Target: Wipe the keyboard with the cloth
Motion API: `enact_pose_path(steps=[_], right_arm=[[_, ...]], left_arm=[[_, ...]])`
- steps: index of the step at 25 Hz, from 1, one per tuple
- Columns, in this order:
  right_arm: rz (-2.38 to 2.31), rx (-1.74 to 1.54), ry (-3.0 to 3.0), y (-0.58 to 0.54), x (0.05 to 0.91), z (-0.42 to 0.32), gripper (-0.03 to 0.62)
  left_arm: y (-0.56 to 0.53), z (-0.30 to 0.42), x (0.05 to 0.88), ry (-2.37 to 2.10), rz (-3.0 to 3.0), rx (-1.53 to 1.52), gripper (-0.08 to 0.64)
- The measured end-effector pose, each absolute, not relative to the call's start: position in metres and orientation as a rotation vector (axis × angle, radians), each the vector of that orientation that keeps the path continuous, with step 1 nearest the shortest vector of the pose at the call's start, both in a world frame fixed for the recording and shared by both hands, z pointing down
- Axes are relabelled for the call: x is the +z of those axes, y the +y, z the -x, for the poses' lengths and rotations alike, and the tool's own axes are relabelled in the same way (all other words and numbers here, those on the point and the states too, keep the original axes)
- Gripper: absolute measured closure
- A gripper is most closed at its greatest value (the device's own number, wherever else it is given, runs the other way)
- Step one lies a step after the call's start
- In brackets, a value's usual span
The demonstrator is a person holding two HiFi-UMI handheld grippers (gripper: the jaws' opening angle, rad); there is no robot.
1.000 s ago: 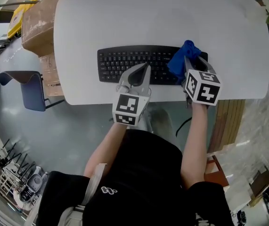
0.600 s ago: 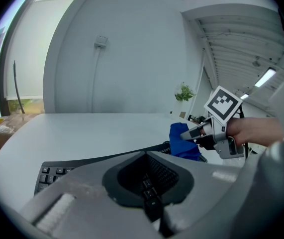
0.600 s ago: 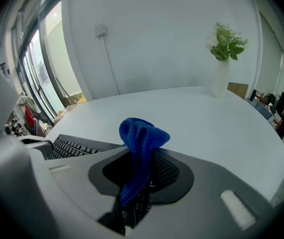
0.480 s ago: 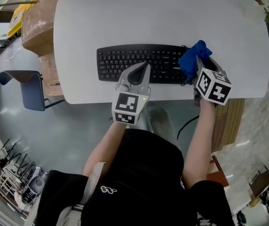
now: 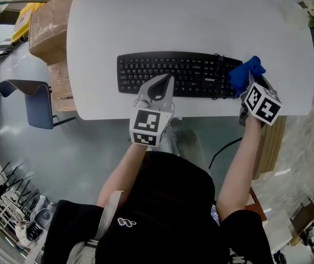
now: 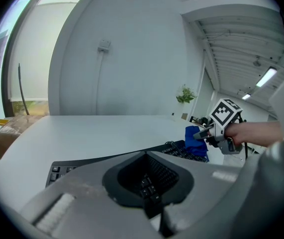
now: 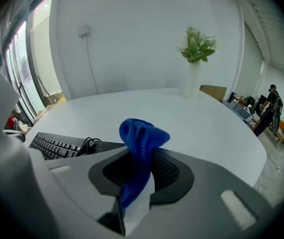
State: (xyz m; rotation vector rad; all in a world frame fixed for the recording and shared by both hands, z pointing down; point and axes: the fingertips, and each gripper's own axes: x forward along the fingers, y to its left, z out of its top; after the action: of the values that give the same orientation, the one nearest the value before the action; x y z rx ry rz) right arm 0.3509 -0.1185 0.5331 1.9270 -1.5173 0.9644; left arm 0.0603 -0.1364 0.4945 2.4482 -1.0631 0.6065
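Observation:
A black keyboard [image 5: 178,73] lies near the front edge of the white table [image 5: 189,21]. My right gripper [image 5: 248,84] is shut on a blue cloth [image 5: 244,72] and sits at the keyboard's right end, over the table edge. In the right gripper view the cloth [image 7: 139,138] stands bunched up between the jaws, with the keyboard [image 7: 54,146] to the left. My left gripper [image 5: 168,80] is shut on nothing, its tips over the front row of keys. The left gripper view shows the keyboard [image 6: 62,169] under the jaws and the cloth [image 6: 195,141] at the right.
The keyboard's black cable [image 5: 218,76] is coiled on its right part. Cardboard boxes [image 5: 49,21] and a dark chair [image 5: 33,100] stand left of the table. A plant in a white vase [image 7: 196,54] stands at the far right of the table.
My right gripper has slid the blue cloth rightward along the keyboard, from its right-hand keys to past its right end. The left gripper has stayed put.

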Motion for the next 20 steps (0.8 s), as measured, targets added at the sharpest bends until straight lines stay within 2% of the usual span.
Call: enact_pose_path(steps=[6,20], right_arm=[[-2.006,0.736,-1.652,-0.118,0.485,-0.346,0.494],[-2.011,0.377,-2.111,-0.115,0.359,-0.265,0.492]], left_arm=[[-0.139,-0.053,0.471,-1.125,-2.459,0.538,0.561],[-0.132,-0.029,0.367,-1.345,-2.554,0.267,0.561]])
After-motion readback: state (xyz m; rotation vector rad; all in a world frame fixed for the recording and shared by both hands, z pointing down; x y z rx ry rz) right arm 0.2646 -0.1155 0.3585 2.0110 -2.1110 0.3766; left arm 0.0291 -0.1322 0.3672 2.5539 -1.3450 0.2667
